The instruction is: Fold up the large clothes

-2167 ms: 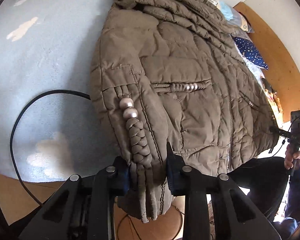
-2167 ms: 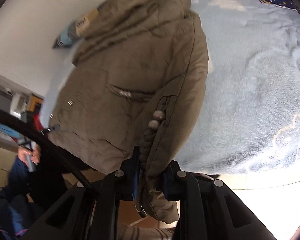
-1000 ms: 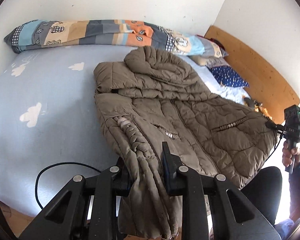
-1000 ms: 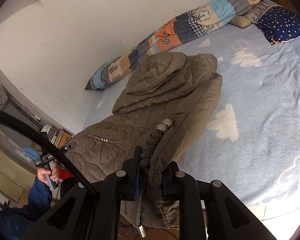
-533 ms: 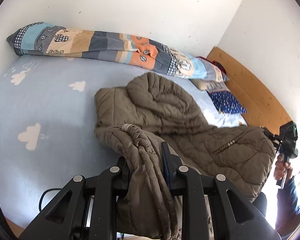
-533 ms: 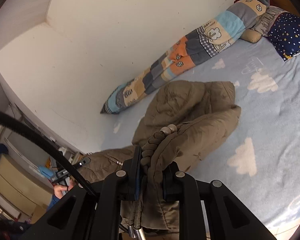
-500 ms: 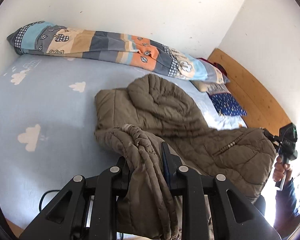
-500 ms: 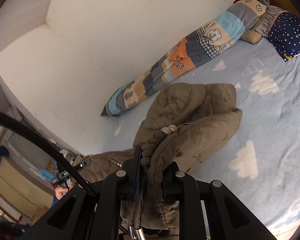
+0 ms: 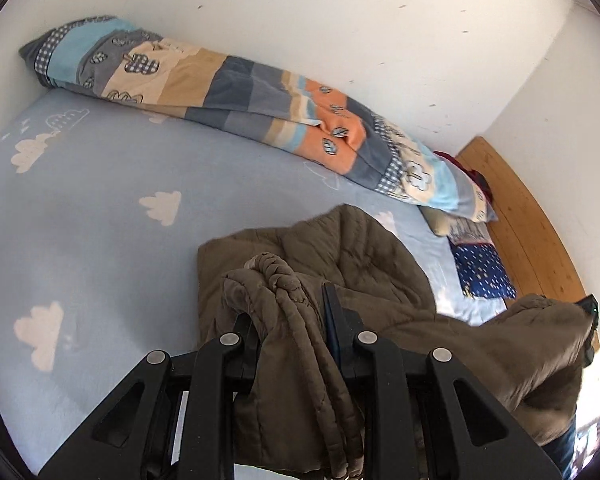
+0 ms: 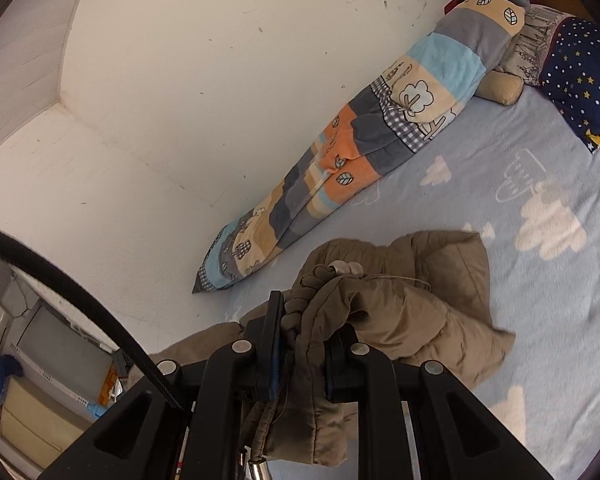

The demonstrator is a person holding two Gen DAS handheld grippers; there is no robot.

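Observation:
An olive-brown quilted jacket [image 9: 372, 264] lies partly on the light blue bed sheet [image 9: 100, 216], its hood end resting on the bed. My left gripper [image 9: 290, 320] is shut on one bottom corner of the jacket, at a braided trim [image 9: 276, 268], and holds it lifted. My right gripper [image 10: 306, 336] is shut on the other bottom corner [image 10: 380, 308], also at a braided trim with metal beads [image 10: 346, 268]. The lifted lower part bunches up over the part of the jacket [image 10: 452, 256] on the bed. The hem stretches between the two grippers.
A rolled patchwork blanket [image 9: 236, 96] lies along the white wall, also in the right wrist view [image 10: 380, 140]. A navy star pillow [image 10: 580, 80] and wooden headboard [image 9: 524, 216] are at the bed's head. A black cable [image 10: 72, 292] crosses the right wrist view. Furniture [image 10: 32, 380] stands beside the bed.
Both grippers have risen and moved toward the hood, carrying the jacket's bottom corners. The flat jacket has folded up, its lower half bunching over the upper half.

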